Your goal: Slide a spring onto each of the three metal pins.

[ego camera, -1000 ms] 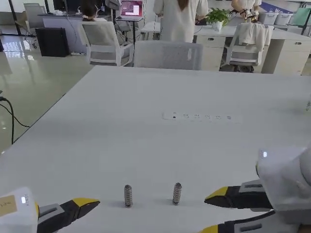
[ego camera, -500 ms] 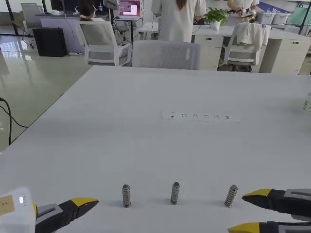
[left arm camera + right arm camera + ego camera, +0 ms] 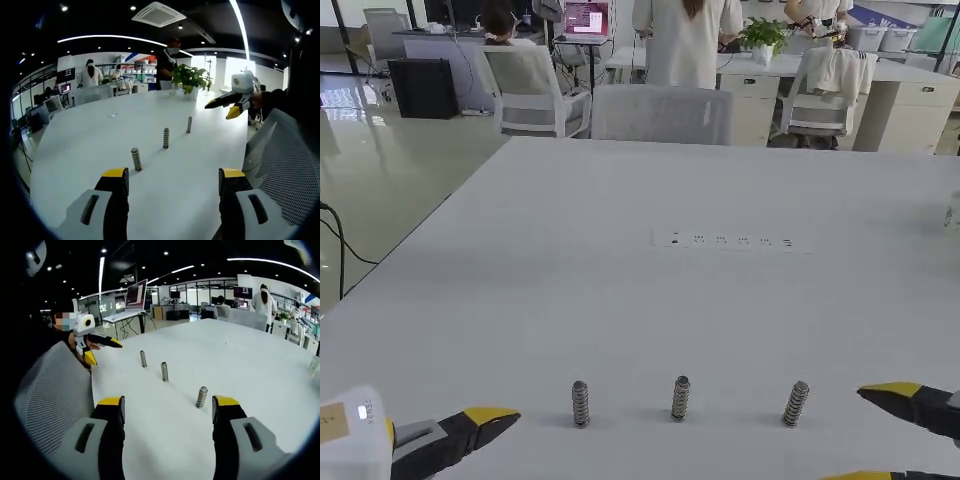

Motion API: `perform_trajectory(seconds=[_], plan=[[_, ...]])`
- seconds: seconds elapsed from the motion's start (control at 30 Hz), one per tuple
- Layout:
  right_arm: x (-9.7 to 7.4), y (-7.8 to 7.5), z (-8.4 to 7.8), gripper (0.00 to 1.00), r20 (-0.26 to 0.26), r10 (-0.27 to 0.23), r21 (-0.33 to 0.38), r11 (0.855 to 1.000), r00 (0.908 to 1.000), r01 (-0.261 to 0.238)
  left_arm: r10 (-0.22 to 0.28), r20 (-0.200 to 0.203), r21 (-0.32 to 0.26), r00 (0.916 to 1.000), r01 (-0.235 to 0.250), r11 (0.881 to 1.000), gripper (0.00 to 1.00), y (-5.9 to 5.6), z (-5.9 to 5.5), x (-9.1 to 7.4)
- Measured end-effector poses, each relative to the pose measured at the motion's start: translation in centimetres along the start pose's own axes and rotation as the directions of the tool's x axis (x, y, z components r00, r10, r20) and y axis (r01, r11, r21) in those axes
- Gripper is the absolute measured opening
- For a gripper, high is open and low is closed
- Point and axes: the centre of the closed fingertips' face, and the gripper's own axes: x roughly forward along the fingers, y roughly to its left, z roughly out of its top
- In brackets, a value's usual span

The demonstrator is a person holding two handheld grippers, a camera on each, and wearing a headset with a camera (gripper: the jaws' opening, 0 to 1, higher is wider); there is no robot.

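Observation:
Three coil springs stand upright in a row on the white table (image 3: 620, 250), each on a pin: left spring (image 3: 580, 403), middle spring (image 3: 680, 397), right spring (image 3: 795, 402). My left gripper (image 3: 488, 424) lies at the bottom left, apart from the left spring (image 3: 136, 158), open and empty (image 3: 173, 176). My right gripper (image 3: 855, 432) sits at the bottom right, a short way from the right spring (image 3: 201, 396), jaws wide apart with nothing between them (image 3: 167, 404). The middle spring (image 3: 165, 138) and right spring (image 3: 189, 124) line up beyond the left one.
A socket strip (image 3: 730, 240) is set into the table's middle. Grey chairs (image 3: 660, 112) stand at the far edge, with people and desks behind. A mesh chair back (image 3: 50, 385) is close behind the near edge. A potted plant (image 3: 189, 77) stands at one table end.
My right gripper has drawn back to the right, uncovering the right spring, which now stands alone on its pin. The left gripper has barely moved.

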Motion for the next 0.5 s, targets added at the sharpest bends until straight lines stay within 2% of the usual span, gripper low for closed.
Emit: perform_trajectory(seconds=[0.2,0.43,0.5], plan=[[0.16,-0.43,-0.35,0.84,0.011,-0.033,-0.006,0.999,0.9994,0.033,0.011,0.008,-0.009,0.9999,-0.011,1.0,0.76,0.25,-0.05,0.06],[0.42,-0.39,-0.7,0.92,0.023,-0.04,0.014,0.999,0.9989,0.039,0.02,0.009,-0.02,0.9998,-0.02,1.0,0.83,0.53,-0.29,0.29],[0.56,-0.35,-0.86,0.97,0.033,-0.043,0.013,0.999,0.9985,0.043,0.02,0.009,-0.027,0.9998,-0.02,0.999,0.86,0.61,-0.51,0.39]])
